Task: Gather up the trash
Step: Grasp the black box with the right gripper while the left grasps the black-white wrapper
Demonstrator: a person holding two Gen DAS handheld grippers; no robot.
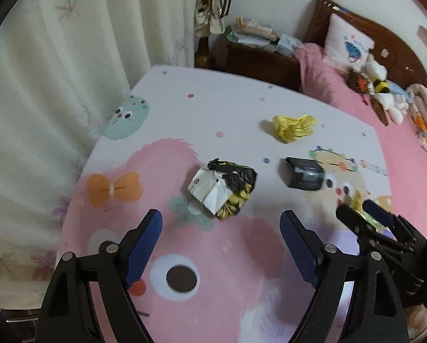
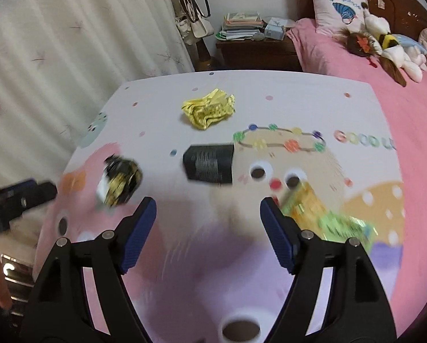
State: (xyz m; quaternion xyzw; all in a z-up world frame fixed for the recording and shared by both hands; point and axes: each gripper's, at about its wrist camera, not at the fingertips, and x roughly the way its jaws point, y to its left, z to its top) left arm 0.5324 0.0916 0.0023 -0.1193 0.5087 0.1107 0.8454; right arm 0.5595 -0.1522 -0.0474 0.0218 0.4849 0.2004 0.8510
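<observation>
A crumpled black, white and yellow wrapper [image 1: 222, 188] lies on the cartoon-print table cover [image 1: 213, 108], just beyond my open left gripper [image 1: 220, 225], which holds nothing. Further right sit a small black box [image 1: 303, 173] and a crumpled yellow wrapper [image 1: 295, 127]. In the right wrist view my right gripper [image 2: 207, 203] is open and holds nothing. The black box [image 2: 209, 163] is ahead of it and the yellow wrapper [image 2: 209, 108] beyond. A blurred green and orange wrapper [image 2: 325, 217] lies just outside its right finger [image 2: 279, 234]. The black-and-yellow wrapper [image 2: 121, 180] is at the left.
A cream curtain [image 1: 56, 85] hangs close along the table's left edge. A wooden nightstand [image 2: 256, 48] stacked with books stands behind the table. A pink bed [image 2: 370, 65] with a pillow and stuffed toys [image 2: 385, 43] runs along the right side.
</observation>
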